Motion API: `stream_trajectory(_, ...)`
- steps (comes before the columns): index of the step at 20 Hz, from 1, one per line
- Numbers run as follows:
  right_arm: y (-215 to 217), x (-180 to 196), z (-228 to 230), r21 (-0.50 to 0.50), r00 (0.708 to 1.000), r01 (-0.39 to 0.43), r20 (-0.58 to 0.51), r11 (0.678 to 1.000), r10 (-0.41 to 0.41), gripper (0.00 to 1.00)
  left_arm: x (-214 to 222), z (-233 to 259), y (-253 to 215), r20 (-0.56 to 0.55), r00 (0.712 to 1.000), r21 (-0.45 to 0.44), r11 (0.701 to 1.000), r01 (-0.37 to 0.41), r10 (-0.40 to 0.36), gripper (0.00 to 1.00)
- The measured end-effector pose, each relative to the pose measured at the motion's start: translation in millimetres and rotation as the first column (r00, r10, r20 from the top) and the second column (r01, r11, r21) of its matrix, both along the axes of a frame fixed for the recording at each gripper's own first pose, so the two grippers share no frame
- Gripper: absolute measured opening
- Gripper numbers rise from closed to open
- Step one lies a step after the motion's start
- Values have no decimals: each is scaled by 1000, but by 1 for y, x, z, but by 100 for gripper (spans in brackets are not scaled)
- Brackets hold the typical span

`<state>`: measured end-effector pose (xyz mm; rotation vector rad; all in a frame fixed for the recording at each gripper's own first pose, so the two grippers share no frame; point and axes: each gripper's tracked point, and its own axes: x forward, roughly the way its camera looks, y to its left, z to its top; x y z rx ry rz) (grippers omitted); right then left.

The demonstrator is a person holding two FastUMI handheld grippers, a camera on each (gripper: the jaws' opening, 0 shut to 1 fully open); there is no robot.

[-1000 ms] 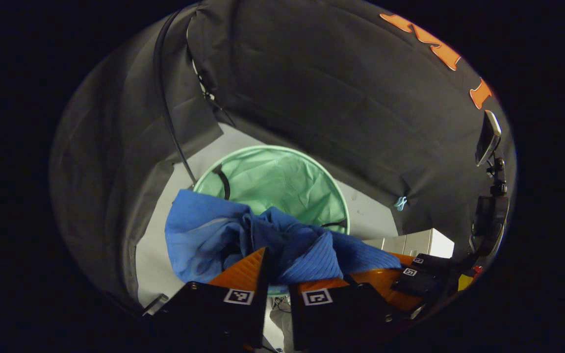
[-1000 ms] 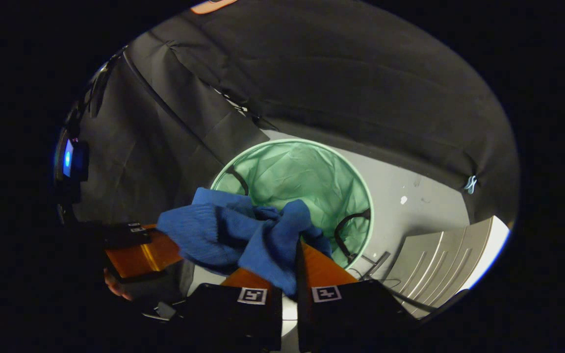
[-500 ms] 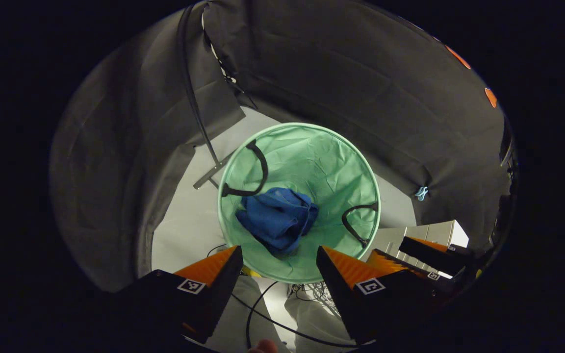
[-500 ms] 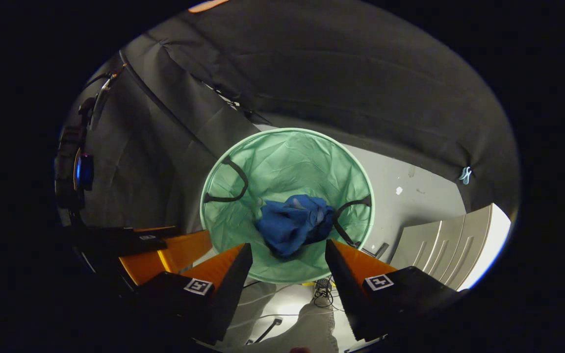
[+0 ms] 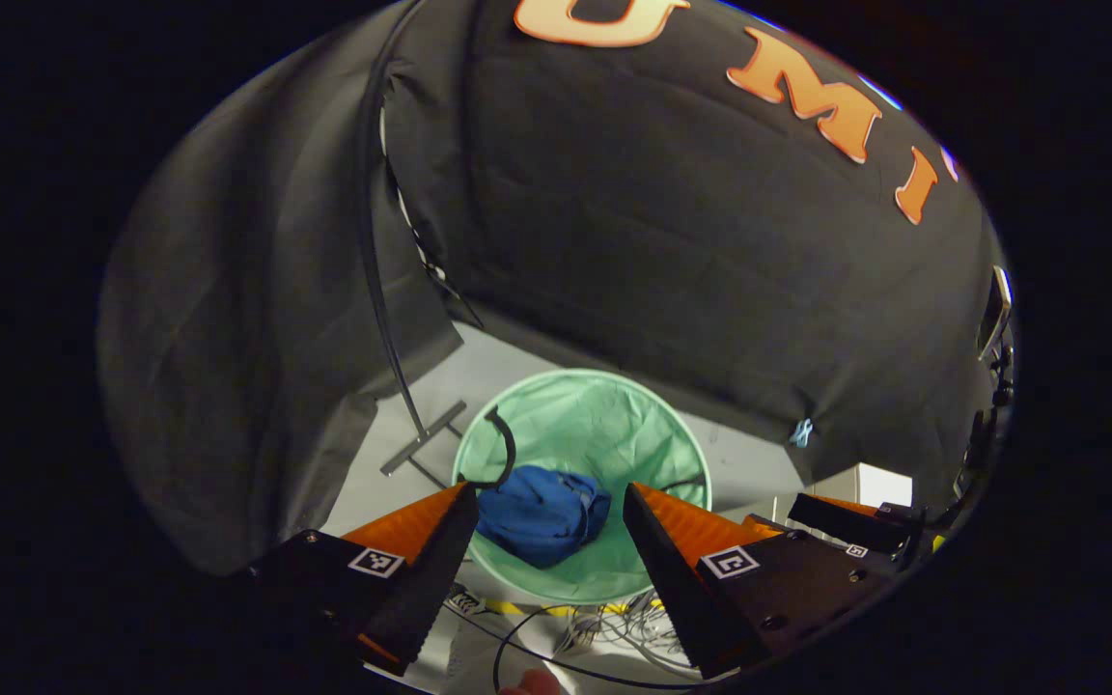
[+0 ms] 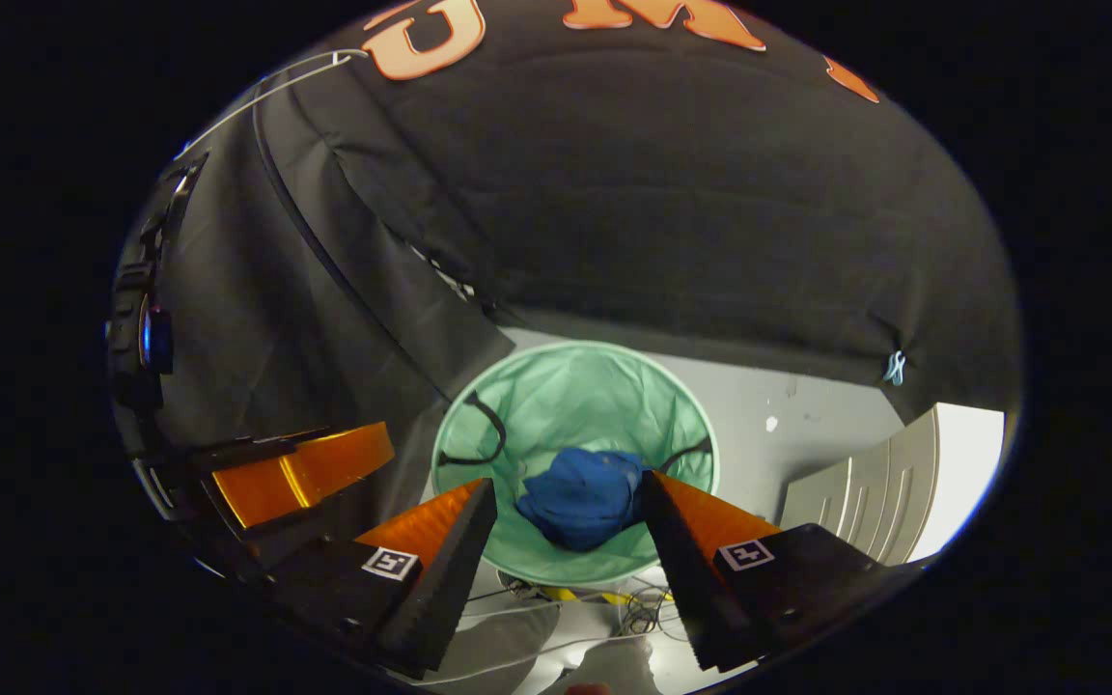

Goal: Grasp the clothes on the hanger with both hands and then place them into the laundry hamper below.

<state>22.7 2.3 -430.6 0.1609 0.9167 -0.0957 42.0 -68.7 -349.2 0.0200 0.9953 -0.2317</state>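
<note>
1. The left claw (image 5: pixel 544 502) hangs released and empty, its jaws spread wide above the hamper (image 5: pixel 664 446).
2. The right claw (image 6: pixel 568 497) is likewise released and holds nothing; the clothes show between its spread fingers, far below them.
3. The clothes (image 5: pixel 542 514), a blue bundle, lie crumpled inside the green hamper, toward its near side, clear of both claws.
4. The drop looks done, so the step in hand is the retreat: it goes best with both claws kept open and lifted straight up, away from the rim and the black handles (image 5: pixel 499 450).
5. Both claws point steeply down, side by side; the right claw's view catches the left claw at its left edge.
6. Cables (image 5: pixel 604 632) lie on the floor just before the hamper.
</note>
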Motion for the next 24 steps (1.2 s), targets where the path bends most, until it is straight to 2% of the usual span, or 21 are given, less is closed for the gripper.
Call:
stream_trajectory(2, -9, 6, 49, -41, 994, -30, 104, 999, 34, 98, 9, 54, 1, 117, 992, -15, 999, -45, 46, 96)
stream_trajectory(4, -10, 8, 112, -62, 976, -44, 212, 997, 56, 98, 12, 107, -1, 237, 969, -30, 998, -63, 68, 97)
stream_trajectory(6, -9, 6, 171, -64, 948, -46, 313, 997, 64, 97, 13, 158, -20, 303, 949, -105, 993, -59, 88, 96)
stream_trajectory(8, -15, -8, 230, -49, 906, -40, 420, 998, 57, 97, 10, 205, -32, 365, 925, -164, 985, -50, 108, 96)
stream_trajectory(11, -26, -36, 295, -67, 856, -39, 513, 997, 68, 97, 7, 274, -35, 498, 859, -185, 982, -32, 121, 96)
stream_trajectory(13, -30, -58, 329, -64, 816, -50, 572, 997, 78, 97, -6, 322, -29, 605, 786, -168, 985, -32, 129, 96)
stream_trajectory(15, -42, -77, 361, -103, 774, -35, 626, 994, 92, 97, -28, 360, -27, 683, 721, -161, 987, -8, 117, 96)
stream_trajectory(16, -45, -86, 378, -129, 752, -25, 651, 991, 104, 97, -36, 372, -26, 699, 704, -166, 986, -7, 123, 94)
stream_trajectory(19, -58, -120, 423, -165, 699, -18, 704, 986, 131, 97, -46, 394, -30, 699, 694, -231, 973, -7, 171, 93)
stream_trajectory(20, -58, -128, 434, -158, 681, -18, 721, 987, 128, 87, -51, 404, -31, 705, 685, -251, 968, -5, 187, 93)
stream_trajectory(21, -57, -129, 443, -149, 667, -17, 735, 989, 122, 97, -54, 415, -30, 716, 668, -264, 964, -6, 201, 95)
stream_trajectory(22, -58, -138, 451, -138, 658, -16, 744, 990, 115, 87, -59, 426, -28, 731, 650, -265, 964, -9, 207, 93)
stream_trajectory(24, -61, -155, 465, -122, 639, -14, 763, 992, 102, 87, -73, 443, -23, 764, 612, -244, 970, -19, 204, 92)
